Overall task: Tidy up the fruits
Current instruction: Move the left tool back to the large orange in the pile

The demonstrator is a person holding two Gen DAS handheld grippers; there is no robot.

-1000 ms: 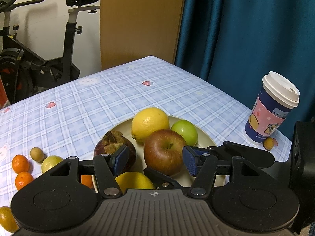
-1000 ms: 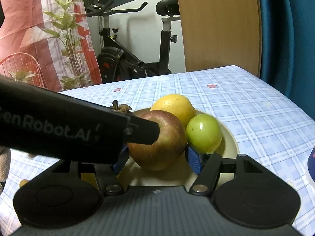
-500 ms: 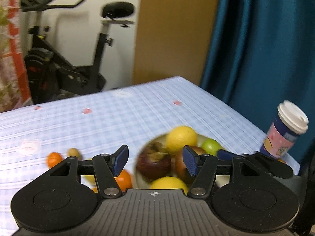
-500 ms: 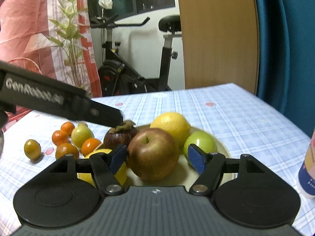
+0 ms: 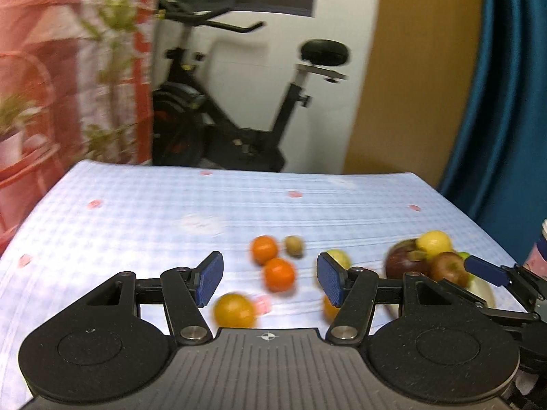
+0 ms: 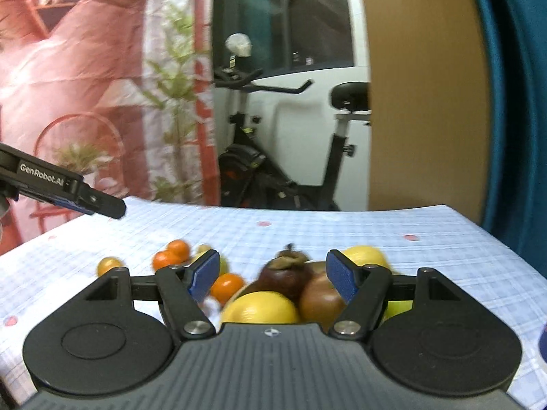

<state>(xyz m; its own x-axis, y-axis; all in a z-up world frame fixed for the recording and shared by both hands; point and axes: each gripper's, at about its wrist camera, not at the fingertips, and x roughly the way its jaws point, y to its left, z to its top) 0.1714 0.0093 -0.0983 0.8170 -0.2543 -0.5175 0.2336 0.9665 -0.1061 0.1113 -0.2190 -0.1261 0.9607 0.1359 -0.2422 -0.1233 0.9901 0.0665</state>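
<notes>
My left gripper (image 5: 270, 280) is open and holds nothing. It hangs over several loose oranges (image 5: 278, 273) and a small brown fruit (image 5: 294, 245) on the checked tablecloth. The cream plate (image 5: 485, 294) is off to its right, holding a mangosteen (image 5: 405, 261), a red apple (image 5: 448, 268) and a lemon (image 5: 434, 241). My right gripper (image 6: 273, 276) is open just short of the plate. Ahead of it lie a near lemon (image 6: 263, 307), the mangosteen (image 6: 285, 275), the apple (image 6: 321, 297) and a green fruit (image 6: 398, 305). No pad touches any fruit. One left gripper finger (image 6: 102, 203) shows at the far left.
A paper cup (image 5: 540, 253) stands at the table's right edge beside the plate. Beyond the far table edge are an exercise bike (image 5: 239, 119), a wooden panel (image 5: 417, 85) and a blue curtain (image 5: 512, 102). Plants (image 6: 174, 102) and red fabric are at the back left.
My left gripper swung left, away from the plate to above the loose oranges. My right gripper's jaws widened off the apple and it drew back a little.
</notes>
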